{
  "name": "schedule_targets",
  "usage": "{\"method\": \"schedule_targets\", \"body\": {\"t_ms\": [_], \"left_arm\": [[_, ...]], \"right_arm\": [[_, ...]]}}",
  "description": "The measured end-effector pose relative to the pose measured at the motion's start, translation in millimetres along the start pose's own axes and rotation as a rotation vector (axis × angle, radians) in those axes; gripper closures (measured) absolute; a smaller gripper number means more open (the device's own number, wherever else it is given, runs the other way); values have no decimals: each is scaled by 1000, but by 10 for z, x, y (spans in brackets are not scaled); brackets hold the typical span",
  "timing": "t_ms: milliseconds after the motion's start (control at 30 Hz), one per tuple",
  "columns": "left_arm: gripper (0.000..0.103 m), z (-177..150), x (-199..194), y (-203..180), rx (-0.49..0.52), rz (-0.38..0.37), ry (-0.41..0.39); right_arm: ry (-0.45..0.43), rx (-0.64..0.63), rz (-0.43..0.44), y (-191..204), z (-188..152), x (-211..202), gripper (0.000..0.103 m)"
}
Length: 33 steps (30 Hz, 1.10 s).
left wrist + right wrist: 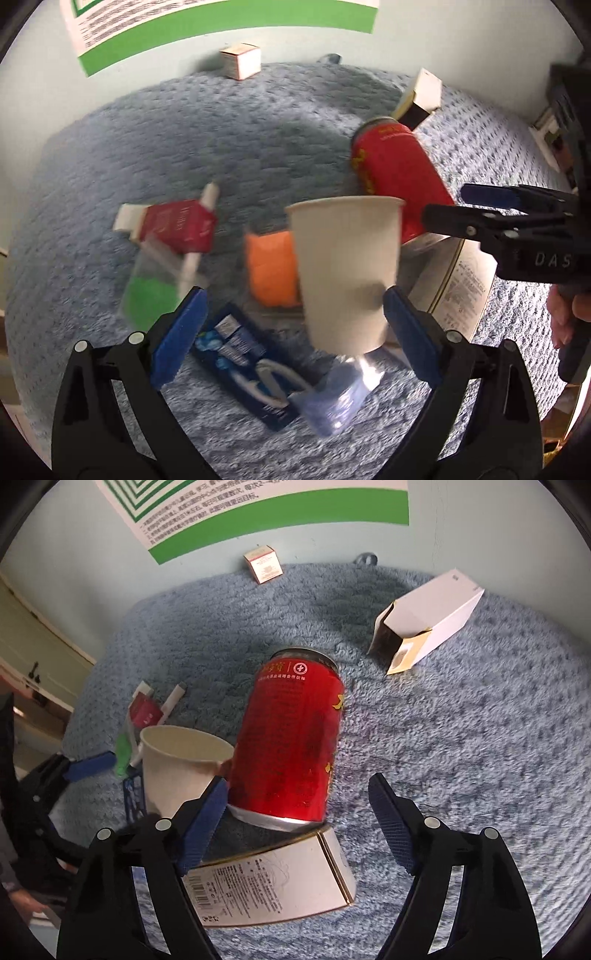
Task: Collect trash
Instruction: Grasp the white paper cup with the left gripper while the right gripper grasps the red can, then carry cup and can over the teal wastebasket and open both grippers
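Center frame on the rug (461, 738), both grippers spread: left gripper (295, 325) straddles the light, crushable cup (347, 269); right gripper (299, 819) flanks the stiff, slick can (291, 738) — grip mid-body.

**Soft daylight, one view smeared by blur**

Both fisheye views bend the scene strongly, with dark rounded corners. The left wrist view is blurred: the white paper cup (347, 273), the orange packet (271, 269) and the fluffy blue-grey blanket (110, 155) smear. The right wrist view is sharper; print on the red metal can (291, 738) reads clearly. Broad soft shadows darken the blanket's middle.
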<state>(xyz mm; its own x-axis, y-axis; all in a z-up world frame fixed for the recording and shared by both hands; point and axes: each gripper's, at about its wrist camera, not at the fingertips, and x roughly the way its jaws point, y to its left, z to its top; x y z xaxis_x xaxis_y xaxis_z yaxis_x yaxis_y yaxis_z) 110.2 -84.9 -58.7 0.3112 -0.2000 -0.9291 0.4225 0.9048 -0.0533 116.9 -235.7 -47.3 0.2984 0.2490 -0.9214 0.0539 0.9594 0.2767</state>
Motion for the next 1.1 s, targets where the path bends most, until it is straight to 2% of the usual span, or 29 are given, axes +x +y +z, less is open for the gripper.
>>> {"method": "schedule_targets", "body": {"t_ms": [67, 200, 300, 333, 433, 633, 900, 1100], "left_arm": [[14, 35, 66, -60, 13, -22, 11], [43, 82, 236, -166, 36, -71, 57], [43, 100, 256, -209, 47, -59, 54], [43, 113, 257, -213, 48, -56, 54], [45, 127, 235, -163, 29, -74, 52], [45, 105, 84, -40, 10, -71, 28], [45, -37, -497, 173, -3, -19, -55], [45, -380, -1044, 467, -93, 51, -129]], "right_arm": [[12, 7, 16, 7, 26, 58, 24], [56, 7, 25, 65, 108, 212, 24], [96, -14, -17, 106, 158, 357, 24], [91, -6, -6, 97, 168, 372, 34], [71, 19, 10, 59, 204, 344, 35], [30, -10, 12, 70, 239, 72, 36], [-43, -79, 41, 243, 234, -435, 37], [-85, -210, 139, 707, 136, -786, 37]]}}
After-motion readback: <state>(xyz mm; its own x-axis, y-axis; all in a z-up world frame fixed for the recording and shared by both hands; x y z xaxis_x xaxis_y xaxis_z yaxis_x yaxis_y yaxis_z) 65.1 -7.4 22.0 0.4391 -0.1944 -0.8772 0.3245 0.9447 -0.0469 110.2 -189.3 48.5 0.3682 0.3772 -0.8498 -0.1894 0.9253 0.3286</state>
